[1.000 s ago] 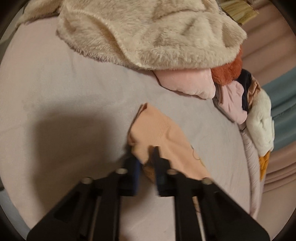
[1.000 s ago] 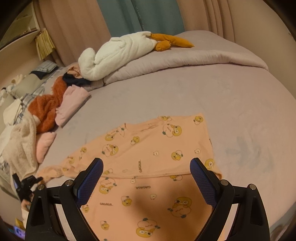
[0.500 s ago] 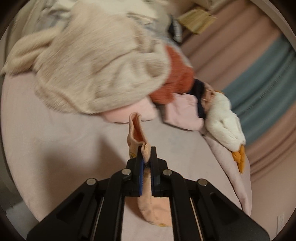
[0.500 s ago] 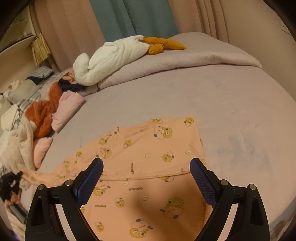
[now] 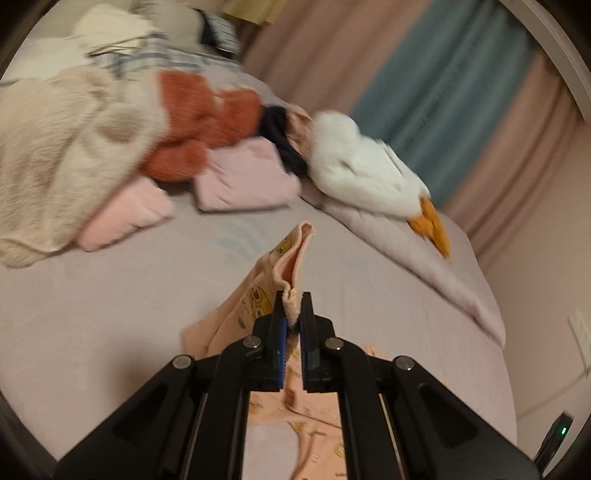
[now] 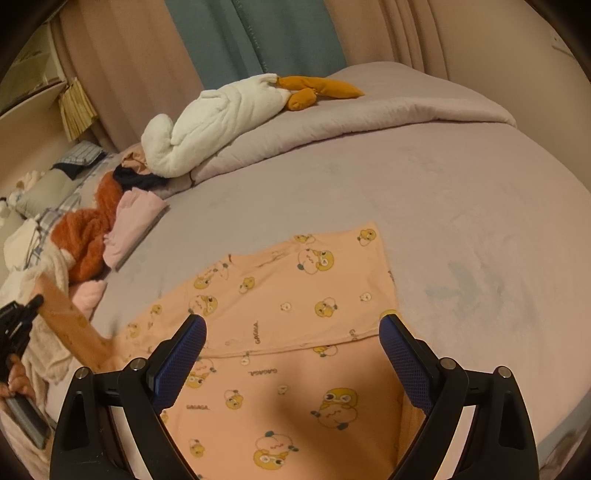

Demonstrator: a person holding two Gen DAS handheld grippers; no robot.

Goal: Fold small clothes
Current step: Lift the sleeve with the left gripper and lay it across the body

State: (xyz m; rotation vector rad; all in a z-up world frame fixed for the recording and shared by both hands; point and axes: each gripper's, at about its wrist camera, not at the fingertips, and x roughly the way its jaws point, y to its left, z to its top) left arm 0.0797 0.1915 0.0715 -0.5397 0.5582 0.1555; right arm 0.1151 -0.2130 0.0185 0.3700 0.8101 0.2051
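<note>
A small peach shirt with a duck print (image 6: 288, 295) lies spread on the lilac bed, its lower part folded over. My left gripper (image 5: 293, 314) is shut on the cuff of the shirt's sleeve (image 5: 291, 258) and holds it lifted above the bed. In the right wrist view the left gripper (image 6: 18, 321) shows at the far left with the sleeve (image 6: 66, 325) stretched up from the shirt. My right gripper (image 6: 291, 332) is open and empty, hovering over the shirt's middle.
A pile of clothes lies at the bed's left: a cream fleece (image 5: 55, 155), a rust fuzzy item (image 6: 88, 236), pink folded pieces (image 6: 133, 221). A white goose plush (image 6: 221, 114) rests on a rolled quilt (image 6: 369, 114). Curtains (image 6: 258, 33) hang behind.
My left gripper closed on the sleeve cuff, lifted it off the bed and swung it to the right toward the shirt body. The right gripper stayed open, shifting only slightly.
</note>
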